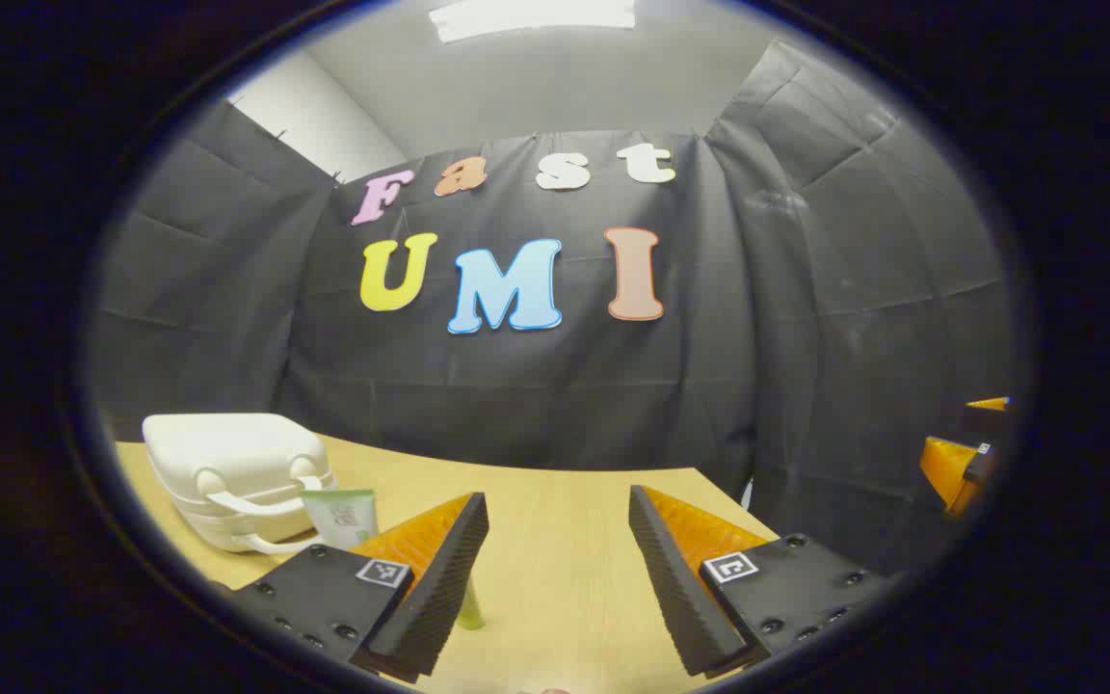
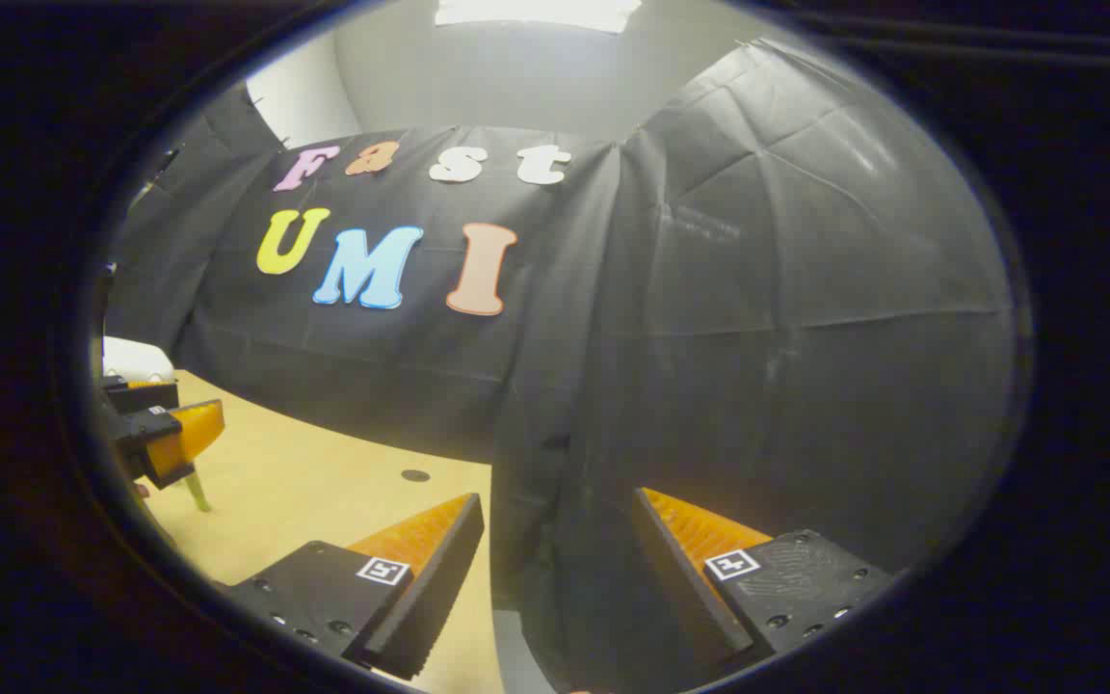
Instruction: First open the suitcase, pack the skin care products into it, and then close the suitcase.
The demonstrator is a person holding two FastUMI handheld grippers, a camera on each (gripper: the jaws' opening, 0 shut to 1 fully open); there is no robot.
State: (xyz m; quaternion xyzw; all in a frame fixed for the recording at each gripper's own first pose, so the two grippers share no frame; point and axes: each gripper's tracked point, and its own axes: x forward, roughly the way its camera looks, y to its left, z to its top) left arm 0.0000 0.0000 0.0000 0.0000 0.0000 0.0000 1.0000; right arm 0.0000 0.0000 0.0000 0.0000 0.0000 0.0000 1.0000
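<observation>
Black cloth walls close in a pale wooden table, and the landmark on it is a small cream hard-shell plastic suitcase with a moulded carry handle, lying shut at the table's far left in the left gripper view. Just right of the suitcase, touching or nearly touching its front, stands a pale green soft plastic skin care tube with a green cap end showing lower down behind the finger. Left gripper hangs right of the suitcase and nearer the camera, fingers spread wide, nothing between them. Right gripper sits well to the right of the suitcase, out past the table edge toward the cloth, fingers likewise apart and empty (its view catches the left gripper at its far left edge, with a sliver of the suitcase behind). Judgement on handling: case looks light and rigid with a smooth, probably slippery shell, so pinching the handle or the lid lip should hold better than the rounded body; latch side cannot be made out. Tube looks light and squashy, likely to tip if nudged, so grip it mid-body, gently, across the flat sides. Suitcase not yet opened, so task seems at its start.
</observation>
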